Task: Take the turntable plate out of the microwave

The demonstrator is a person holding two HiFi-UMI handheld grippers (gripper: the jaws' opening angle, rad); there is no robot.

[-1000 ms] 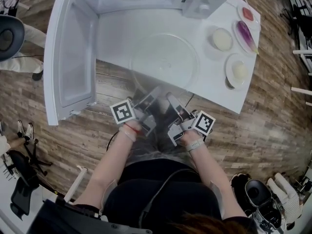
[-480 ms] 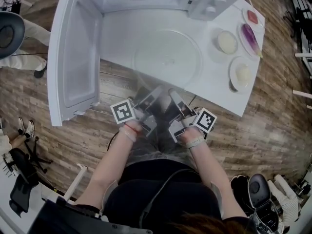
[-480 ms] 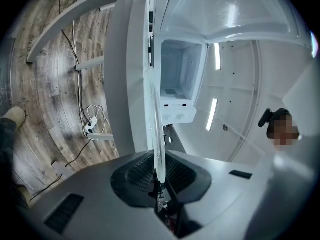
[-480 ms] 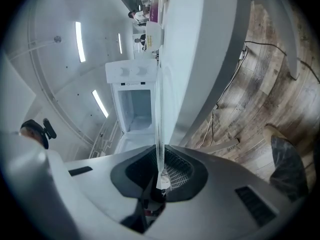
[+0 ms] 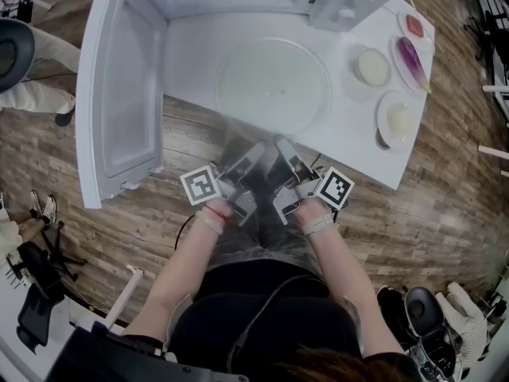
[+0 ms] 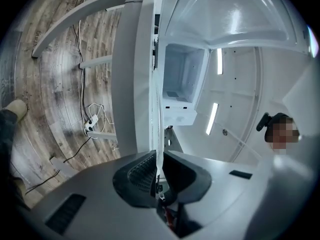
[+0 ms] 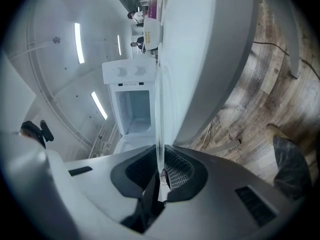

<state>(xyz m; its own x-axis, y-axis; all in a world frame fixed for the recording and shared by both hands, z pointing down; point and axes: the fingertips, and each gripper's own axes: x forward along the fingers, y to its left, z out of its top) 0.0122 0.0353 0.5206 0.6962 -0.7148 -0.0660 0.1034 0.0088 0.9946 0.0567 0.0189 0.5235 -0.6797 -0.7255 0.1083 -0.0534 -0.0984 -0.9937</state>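
Grey, the pair of them: the left gripper [image 5: 254, 151] and the right gripper [image 5: 280, 146] sit side by side just ahead of the person's body, above the wood-plank floor [image 5: 429, 213], both pointing to the far side. In the left gripper view the ribbed pads are clamped on a thin glass rim, and it's the same story on the right, jaws pinched tight on the edge. So both are grasping the near rim of the turntable plate [image 5: 273, 86], close together. The plate is clear and round (easy to lose against the white under it). It sits out over the white table [image 5: 358, 153], its near edge poking past the table's near edge. Whether it rests on the top or hangs just above I cannot tell. To its right on the table sit small dishes [image 5: 374, 68] with food. Furthest off is the microwave [image 5: 350, 2], with the plate outside its cavity and its door [image 5: 119, 102] swung wide open to the left.
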